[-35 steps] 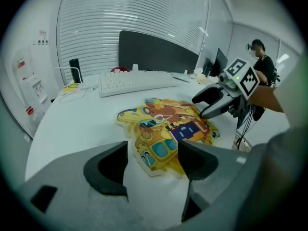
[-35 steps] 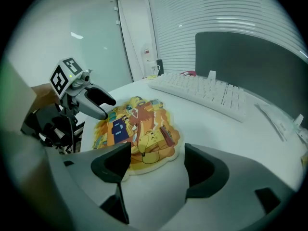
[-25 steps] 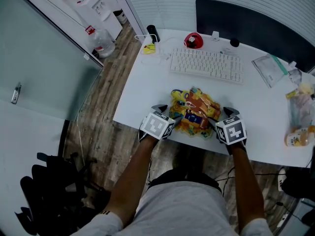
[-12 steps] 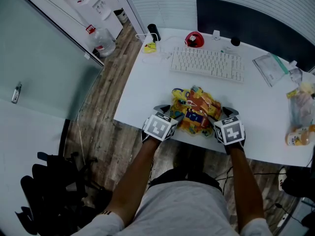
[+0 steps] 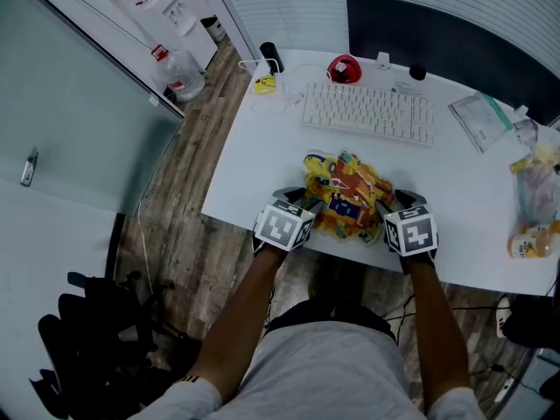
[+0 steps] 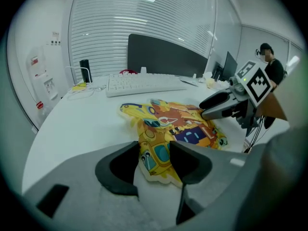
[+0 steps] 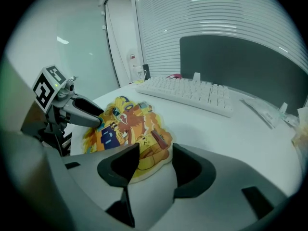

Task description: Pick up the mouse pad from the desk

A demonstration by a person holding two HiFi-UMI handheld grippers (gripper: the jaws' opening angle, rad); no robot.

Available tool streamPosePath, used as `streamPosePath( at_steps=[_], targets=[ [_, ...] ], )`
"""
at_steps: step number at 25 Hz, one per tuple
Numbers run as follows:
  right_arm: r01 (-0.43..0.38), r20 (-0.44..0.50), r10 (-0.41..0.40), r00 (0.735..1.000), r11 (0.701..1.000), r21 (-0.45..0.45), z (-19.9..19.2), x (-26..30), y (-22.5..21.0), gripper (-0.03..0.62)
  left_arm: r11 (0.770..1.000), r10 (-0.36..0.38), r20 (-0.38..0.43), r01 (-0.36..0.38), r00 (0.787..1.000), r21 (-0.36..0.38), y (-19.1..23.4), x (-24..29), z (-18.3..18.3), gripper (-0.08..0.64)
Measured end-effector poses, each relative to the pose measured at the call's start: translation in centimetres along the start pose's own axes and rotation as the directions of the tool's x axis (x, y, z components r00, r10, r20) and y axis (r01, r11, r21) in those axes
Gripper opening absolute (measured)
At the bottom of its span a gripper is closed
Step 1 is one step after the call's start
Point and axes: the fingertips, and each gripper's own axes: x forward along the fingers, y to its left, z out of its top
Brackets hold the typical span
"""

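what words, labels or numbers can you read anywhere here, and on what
Nothing in these views reads clearly enough to quote.
mouse pad: cartoon print with a blue patch of marks, too blurred to read.
keyboard: key legends too small.
wall notices: red and white, too small.

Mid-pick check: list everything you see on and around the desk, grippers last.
desk: 1, white, centre
mouse pad: 1, yellow-orange print, flat at desk's near edge
keyboard: 1, white, behind the mouse pad
red object: 1, red, behind the keyboard
monitor: 1, black, desk's far edge
clear bag: 1, transparent, right of keyboard
bagged items: few, pale and orange, desk's right edge
water bottle: 1, clear, floor left of desk
chair: 1, black, floor near left
left gripper: 1, grey, jaws just closing, mouse pad's left edge between them, unpressed
right gripper: 1, grey, jaws just closing, its right edge between them
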Motion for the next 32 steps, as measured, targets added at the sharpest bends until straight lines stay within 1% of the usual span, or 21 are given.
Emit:
streamPosePath(
  at_steps=[4, 7, 11, 16, 21, 23, 25, 28, 30, 32],
  targets=[
    [-0.002, 0.006, 0.002, 1.000, 1.000, 0.009, 0.0, 0.0, -0.2, 0.208, 0.999, -0.009, 0.031, 0.009, 0.999, -0.030, 0.2, -0.2, 0.2, 0.187],
    [-0.012, 0.013, 0.011, 1.000, 1.000, 0.017, 0.0, 0.0, -0.4, 0.199, 0.999, -0.002, 0.070, 0.005, 0.998, -0.037, 0.6, -0.8, 0.6, 0.156],
    [-0.026, 0.018, 0.025, 1.000, 0.999, 0.021, -0.1, -0.1, -0.4, 0.198, 1.000, -0.006, 0.134, 0.009, 0.991, -0.021, 0.7, -1.6, 1.2, 0.116],
    [-0.028, 0.017, 0.028, 0.999, 1.000, 0.003, 0.0, -0.2, -0.5, 0.196, 0.999, -0.048, 0.205, 0.048, 0.977, 0.007, 0.0, -2.7, 2.1, 0.089],
    [-0.018, 0.018, 0.018, 1.000, 1.000, -0.016, 0.0, -0.3, -0.5, 0.184, 0.995, -0.097, 0.251, 0.094, 0.963, 0.025, -0.8, -3.6, 3.1, 0.077],
    [-0.015, 0.020, 0.015, 1.000, 1.000, -0.015, -0.1, -0.3, -0.5, 0.176, 0.995, -0.102, 0.257, 0.097, 0.961, 0.034, -0.9, -3.8, 3.3, 0.075],
    [-0.013, 0.021, 0.014, 1.000, 1.000, -0.012, -0.2, -0.3, -0.6, 0.171, 0.995, -0.093, 0.255, 0.082, 0.962, 0.055, -1.0, -3.9, 3.5, 0.074],
    [-0.008, 0.024, 0.008, 1.000, 1.000, -0.013, -0.2, -0.5, -0.8, 0.169, 0.993, -0.070, 0.261, 0.043, 0.963, 0.108, -1.3, -4.2, 4.0, 0.071],
    [0.003, 0.037, -0.003, 0.999, 1.000, -0.023, -0.1, -0.7, -1.2, 0.167, 0.988, -0.062, 0.273, 0.021, 0.960, 0.152, -1.6, -4.5, 4.4, 0.069],
    [-0.010, 0.062, 0.012, 0.998, 0.999, -0.034, 0.2, -0.9, -1.5, 0.168, 0.981, -0.064, 0.295, 0.006, 0.953, 0.195, -1.9, -5.0, 4.9, 0.069]
  ],
)
